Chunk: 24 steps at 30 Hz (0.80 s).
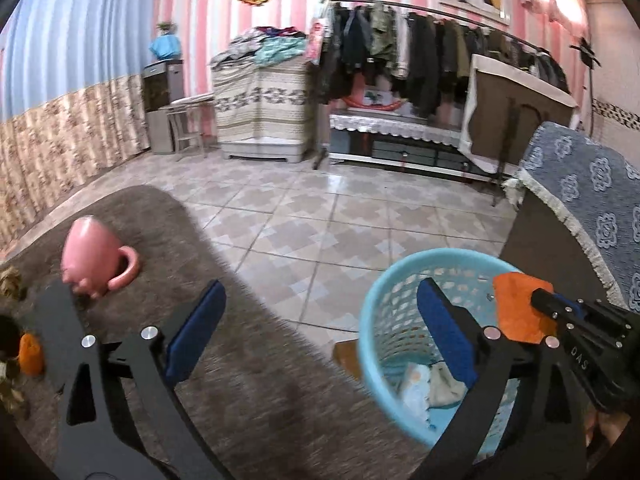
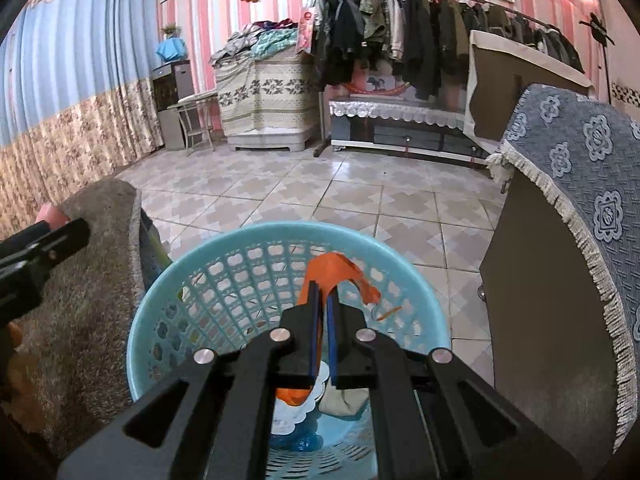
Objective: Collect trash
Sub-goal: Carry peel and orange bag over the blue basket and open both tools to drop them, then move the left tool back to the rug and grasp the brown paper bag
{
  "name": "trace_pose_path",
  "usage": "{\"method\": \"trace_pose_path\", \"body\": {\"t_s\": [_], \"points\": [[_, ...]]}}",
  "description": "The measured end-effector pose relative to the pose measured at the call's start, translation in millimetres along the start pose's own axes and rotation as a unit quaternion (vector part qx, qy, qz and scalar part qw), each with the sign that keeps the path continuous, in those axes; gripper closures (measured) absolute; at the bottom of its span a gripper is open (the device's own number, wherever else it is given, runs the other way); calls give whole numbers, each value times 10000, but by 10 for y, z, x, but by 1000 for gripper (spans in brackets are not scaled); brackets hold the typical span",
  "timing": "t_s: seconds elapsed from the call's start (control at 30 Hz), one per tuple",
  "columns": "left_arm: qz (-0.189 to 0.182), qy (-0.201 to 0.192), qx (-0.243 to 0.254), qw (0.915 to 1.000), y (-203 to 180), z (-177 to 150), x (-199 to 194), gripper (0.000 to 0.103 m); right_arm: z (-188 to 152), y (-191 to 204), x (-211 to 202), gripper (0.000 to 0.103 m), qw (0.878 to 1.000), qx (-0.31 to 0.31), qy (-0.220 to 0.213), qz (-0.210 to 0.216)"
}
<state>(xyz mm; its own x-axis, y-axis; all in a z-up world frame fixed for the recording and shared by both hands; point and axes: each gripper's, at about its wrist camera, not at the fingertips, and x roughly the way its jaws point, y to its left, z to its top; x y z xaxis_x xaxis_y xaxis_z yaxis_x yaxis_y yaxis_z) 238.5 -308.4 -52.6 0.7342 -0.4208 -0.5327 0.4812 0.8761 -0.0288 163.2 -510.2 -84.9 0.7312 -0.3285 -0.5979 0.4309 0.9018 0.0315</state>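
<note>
My right gripper (image 2: 322,296) is shut on a crumpled orange wrapper (image 2: 340,266) and holds it over the mouth of a light blue mesh basket (image 2: 280,234). White paper and a beige scrap (image 2: 340,400) lie at the bottom of the basket. In the left wrist view the basket (image 1: 384,300) stands on the floor at lower right, with the right gripper (image 1: 536,300) and its orange wrapper (image 1: 516,312) above the rim. My left gripper (image 1: 320,320) is open wide over the edge of a brown fuzzy table cover (image 1: 248,380), with nothing between its blue pads (image 1: 196,332).
An upturned pink mug (image 1: 94,256) and a small orange item (image 1: 30,354) sit on the fuzzy cover to the left. A cabinet draped in blue patterned cloth (image 2: 580,200) stands close on the right of the basket. Tiled floor (image 1: 320,220) stretches to a clothes rack (image 1: 420,40).
</note>
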Motion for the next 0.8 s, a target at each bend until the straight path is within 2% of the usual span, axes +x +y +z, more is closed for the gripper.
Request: {"method": "trace_pose_path", "body": {"t_s": [0.23, 0.27, 0.33, 0.37, 0.4, 0.47, 0.53, 0.6, 0.7, 0.8], "points": [[421, 41, -318, 9986, 407, -102, -199, 6, -76, 137, 175, 97, 9986, -211, 481, -88], [461, 47, -364, 9983, 466, -119, -230, 6, -91, 142, 192, 94, 9982, -205, 550, -103], [544, 63, -450, 9975, 576, -162, -297, 6, -104, 173, 178, 76, 9981, -206, 570, -136], [574, 65, -483, 9972, 615, -197, -326, 6, -107, 190, 154, 60, 9983, -210, 517, -163], [605, 72, -513, 9968, 659, -220, -356, 6, -107, 201, 132, 53, 9984, -227, 475, -191], [672, 106, -566, 9961, 760, -260, -414, 6, -110, 232, 100, 52, 9983, -269, 450, -257], [783, 105, -591, 9951, 857, -294, -488, 6, -125, 239, 71, 42, 9984, -226, 447, -268], [868, 84, -632, 9942, 934, -324, -564, 6, -123, 220, 15, 23, 9988, -159, 358, -293], [1006, 45, -681, 9926, 1113, -415, -716, 6, -114, 258, -86, 14, 9993, -101, 186, -298], [1228, 47, -712, 9899, 1276, -527, -867, 6, -113, 373, -158, 13, 9993, -231, 96, -259]]}}
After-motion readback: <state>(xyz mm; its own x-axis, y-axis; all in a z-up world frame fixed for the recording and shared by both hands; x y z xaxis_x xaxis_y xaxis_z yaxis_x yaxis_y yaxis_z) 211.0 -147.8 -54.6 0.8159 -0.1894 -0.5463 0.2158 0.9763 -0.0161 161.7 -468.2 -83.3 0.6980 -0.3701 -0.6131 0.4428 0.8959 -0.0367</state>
